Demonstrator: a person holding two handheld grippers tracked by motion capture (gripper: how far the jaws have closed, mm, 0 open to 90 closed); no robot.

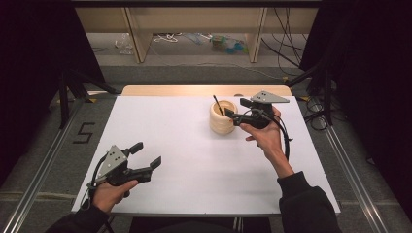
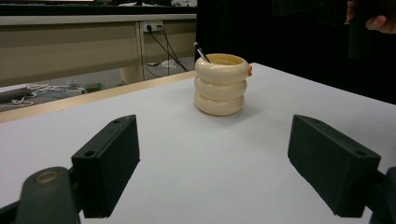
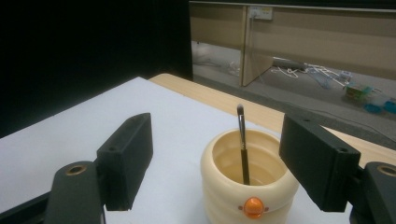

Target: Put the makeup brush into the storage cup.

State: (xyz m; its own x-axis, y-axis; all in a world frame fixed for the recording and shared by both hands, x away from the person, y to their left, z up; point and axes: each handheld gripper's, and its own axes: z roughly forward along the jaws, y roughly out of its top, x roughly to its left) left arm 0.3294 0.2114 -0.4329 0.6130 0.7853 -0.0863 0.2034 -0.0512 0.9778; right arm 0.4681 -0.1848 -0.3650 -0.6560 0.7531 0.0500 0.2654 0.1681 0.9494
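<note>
At a white table [image 1: 194, 160], a person's right gripper [image 1: 232, 116] hangs just beside a cream ribbed cup [image 1: 222, 117] that stands upright toward the far side of the tabletop. A thin dark brush [image 1: 217, 105] leans inside the cup, bristle end up, clear of both jaws. In the right gripper view those jaws stand wide apart on either side of the cup [image 3: 247, 186], holding nothing, with the brush [image 3: 243, 144] between them and an orange button [image 3: 253, 206] on the cup's near wall. The left gripper [image 1: 145, 154] rests low at the near left, well apart from the cup, its jaws spread and empty too. The brush appears to have been dropped into the cup, so the step in hand looks like the release. The next move would call for drawing the right gripper back and up without brushing the rim or tipping the cup.
</note>
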